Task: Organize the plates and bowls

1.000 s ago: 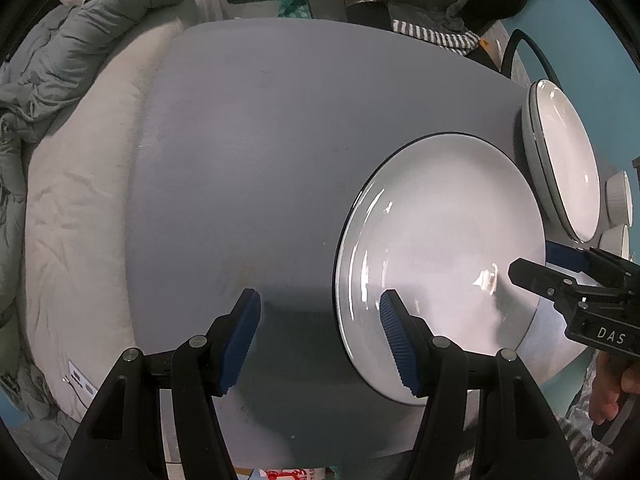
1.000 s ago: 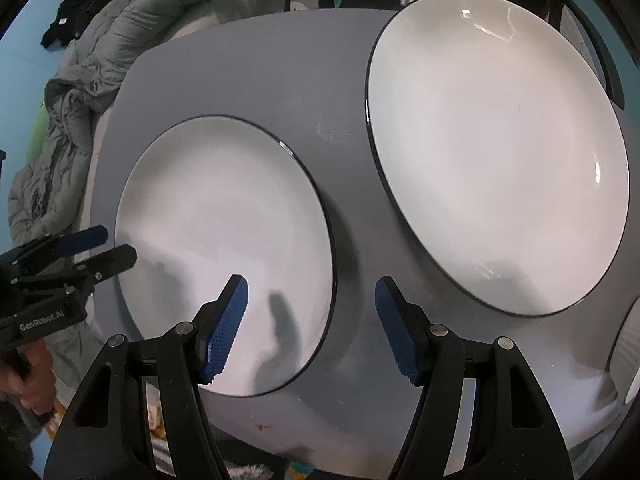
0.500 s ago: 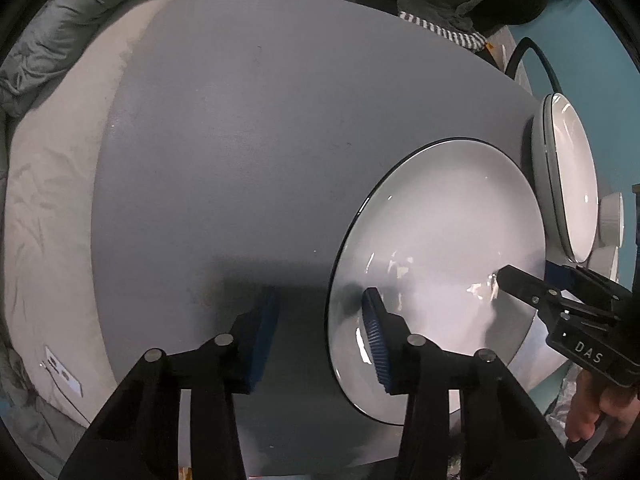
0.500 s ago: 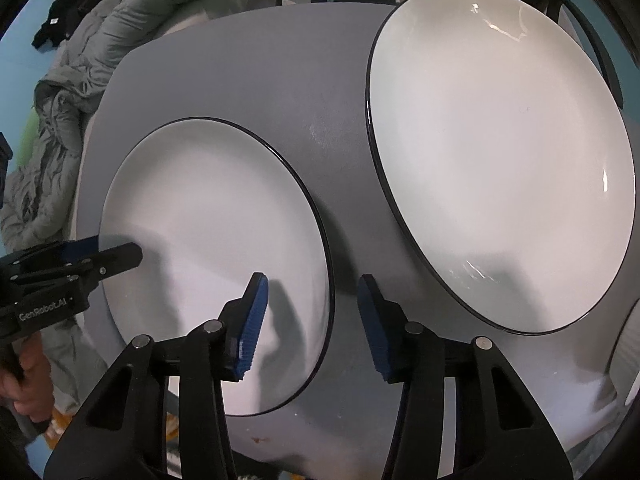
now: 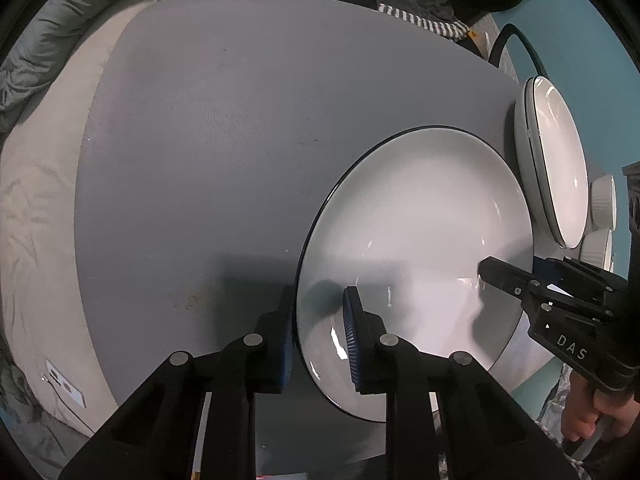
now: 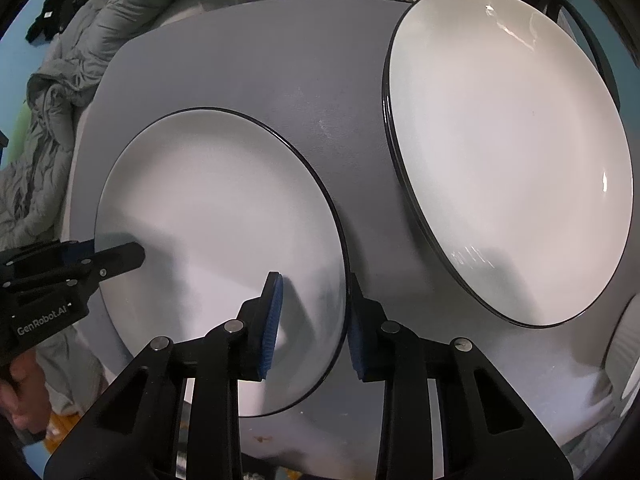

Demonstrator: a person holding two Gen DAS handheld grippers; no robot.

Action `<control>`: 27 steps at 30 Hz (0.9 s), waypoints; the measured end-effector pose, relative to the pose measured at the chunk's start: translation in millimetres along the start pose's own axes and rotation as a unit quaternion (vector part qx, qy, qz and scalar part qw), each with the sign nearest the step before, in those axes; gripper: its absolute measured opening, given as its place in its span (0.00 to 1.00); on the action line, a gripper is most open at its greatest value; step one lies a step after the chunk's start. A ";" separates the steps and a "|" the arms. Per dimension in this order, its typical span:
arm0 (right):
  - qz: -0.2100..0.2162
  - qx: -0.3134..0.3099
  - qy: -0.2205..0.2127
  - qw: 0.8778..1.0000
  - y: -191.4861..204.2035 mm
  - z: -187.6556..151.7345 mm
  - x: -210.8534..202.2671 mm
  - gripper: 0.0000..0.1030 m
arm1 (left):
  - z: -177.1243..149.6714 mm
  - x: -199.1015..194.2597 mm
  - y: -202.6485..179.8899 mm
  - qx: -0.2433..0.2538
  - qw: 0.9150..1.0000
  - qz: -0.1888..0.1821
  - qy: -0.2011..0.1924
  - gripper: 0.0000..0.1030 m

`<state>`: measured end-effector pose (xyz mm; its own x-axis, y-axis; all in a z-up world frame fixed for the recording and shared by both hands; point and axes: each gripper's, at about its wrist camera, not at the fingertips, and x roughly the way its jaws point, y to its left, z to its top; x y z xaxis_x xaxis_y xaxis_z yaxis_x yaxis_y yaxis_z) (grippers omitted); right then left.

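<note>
A white plate with a thin black rim (image 5: 420, 240) (image 6: 216, 224) lies on the grey table (image 5: 240, 120). My left gripper (image 5: 318, 336) straddles its left rim, one pad over and one under, closed down on it. My right gripper (image 6: 312, 320) straddles the opposite rim the same way; it shows in the left wrist view (image 5: 516, 276) too. A second, larger stack of white plates (image 6: 508, 148) (image 5: 556, 160) sits to the right.
Small ribbed white bowls (image 5: 602, 204) stand beyond the plate stack at the table's right edge. A grey quilt (image 6: 80, 64) and beige cushion (image 5: 36, 200) lie left of the table. A chair with striped cloth (image 5: 420, 20) stands behind.
Both grippers moved in onto the near plate's opposite rims and their jaws narrowed from wide open to closed on the rim.
</note>
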<state>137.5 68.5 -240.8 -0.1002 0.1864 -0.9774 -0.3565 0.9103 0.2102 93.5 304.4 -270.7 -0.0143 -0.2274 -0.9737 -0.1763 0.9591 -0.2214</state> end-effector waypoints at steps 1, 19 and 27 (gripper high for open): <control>0.001 0.002 0.000 1.000 -1.2 0.0 -0.7 0.28 | 1.3 0.5 -0.5 0.000 1.000 0.001 0.001 0.21; -0.012 0.014 0.008 1.000 19.0 6.7 6.1 0.21 | 19.9 10.2 -10.9 -0.017 1.000 0.009 0.016 0.21; -0.006 0.018 0.005 1.000 19.5 3.9 1.2 0.18 | 24.3 9.9 -15.6 -0.019 1.000 0.013 0.019 0.21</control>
<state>134.0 88.0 -238.0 -0.1052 0.1727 -0.9793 -0.3247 0.9249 0.1980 120.0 291.3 -278.2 -0.0563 -0.2085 -0.9764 -0.2117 0.9582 -0.1925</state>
